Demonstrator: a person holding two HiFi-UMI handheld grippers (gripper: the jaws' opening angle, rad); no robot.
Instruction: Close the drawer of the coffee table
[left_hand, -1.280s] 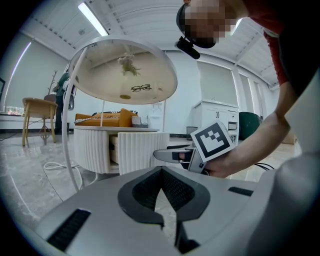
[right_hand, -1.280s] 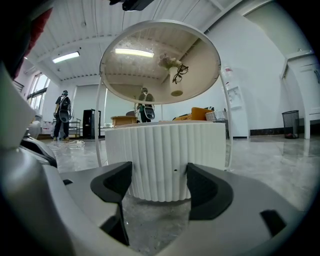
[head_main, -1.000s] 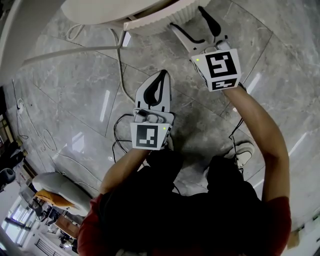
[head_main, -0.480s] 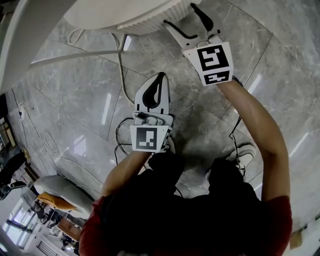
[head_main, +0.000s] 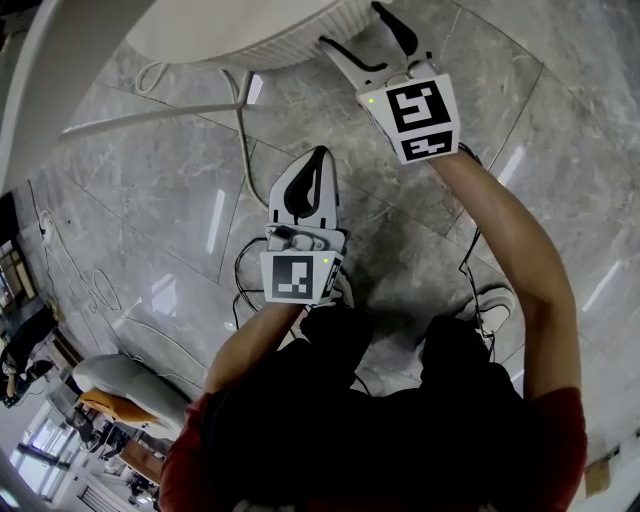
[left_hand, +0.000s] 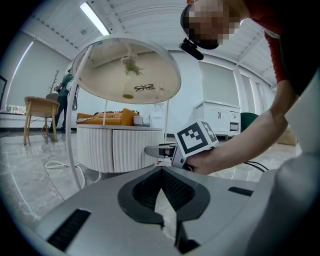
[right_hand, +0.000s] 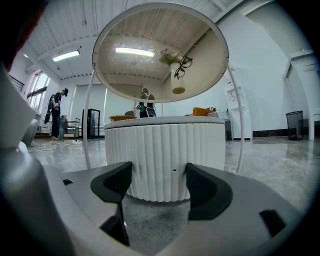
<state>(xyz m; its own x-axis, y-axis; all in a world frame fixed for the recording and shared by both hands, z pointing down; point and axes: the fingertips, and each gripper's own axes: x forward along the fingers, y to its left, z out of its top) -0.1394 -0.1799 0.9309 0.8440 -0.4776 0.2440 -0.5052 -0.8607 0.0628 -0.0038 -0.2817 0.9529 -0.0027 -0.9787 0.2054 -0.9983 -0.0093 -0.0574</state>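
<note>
The white round coffee table (head_main: 285, 45) with a ribbed side stands at the top of the head view. Its drawer front looks flush with the ribbed drum (right_hand: 165, 150), where a small hole shows. My right gripper (head_main: 352, 27) is open, its tips right up against the ribbed side, nothing between the jaws. In the right gripper view the gripper (right_hand: 159, 171) frames the drum. My left gripper (head_main: 320, 152) is shut and empty, hanging over the floor nearer the person. The left gripper (left_hand: 161, 174) view shows the table (left_hand: 115, 147) and the right gripper (left_hand: 150, 150) beside it.
A round upper tray (left_hand: 127, 70) on thin white legs (head_main: 150, 115) rises over the table. A white cable (head_main: 240, 120) and black cables (head_main: 240, 262) lie on the grey marble floor. The person's shoe (head_main: 492, 300) is at lower right. A wooden chair (left_hand: 40, 112) stands far off.
My right gripper has moved forward toward the table. The ribbed drawer front that stuck out from the drum a second ago now sits flush. The left gripper has barely moved.
</note>
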